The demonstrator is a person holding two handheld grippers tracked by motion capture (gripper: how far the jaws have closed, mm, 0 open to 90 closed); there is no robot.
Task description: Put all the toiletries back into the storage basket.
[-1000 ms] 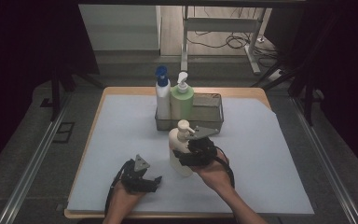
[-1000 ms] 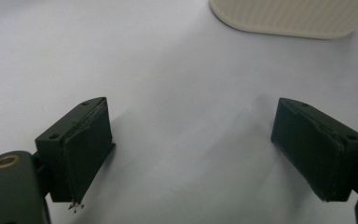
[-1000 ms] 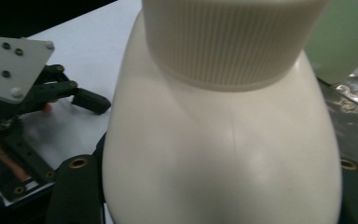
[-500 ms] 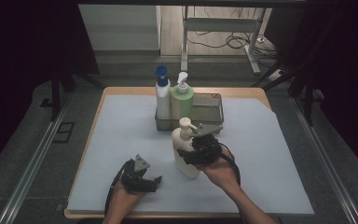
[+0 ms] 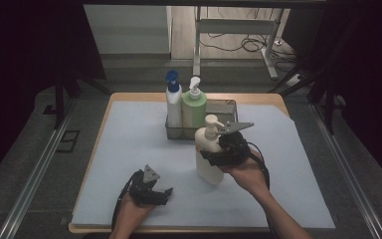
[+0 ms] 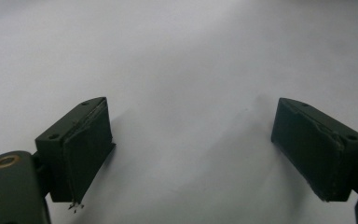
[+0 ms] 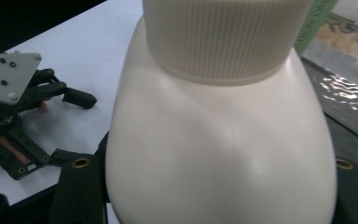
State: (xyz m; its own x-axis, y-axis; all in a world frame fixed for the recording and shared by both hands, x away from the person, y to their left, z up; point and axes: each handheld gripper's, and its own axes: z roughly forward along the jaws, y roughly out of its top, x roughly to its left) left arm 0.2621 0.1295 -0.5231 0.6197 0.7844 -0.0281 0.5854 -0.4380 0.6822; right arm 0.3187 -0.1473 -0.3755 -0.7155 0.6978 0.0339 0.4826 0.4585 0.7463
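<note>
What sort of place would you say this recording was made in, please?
Probably a lab recording station: a table under a pale mat, dark curtains around, floor cables behind, hand-held grippers, the right gripper working a cream pump bottle.

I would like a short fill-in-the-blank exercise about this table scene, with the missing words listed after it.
1. The right gripper is shut on the ____ pump bottle.
2. The left gripper rests near the table's front edge with its jaws ____.
3. The wire basket holds ____ bottles.
4. The bottle with the blue cap stands beside the ____ bottle.

Missing words: cream; open; two; green
</note>
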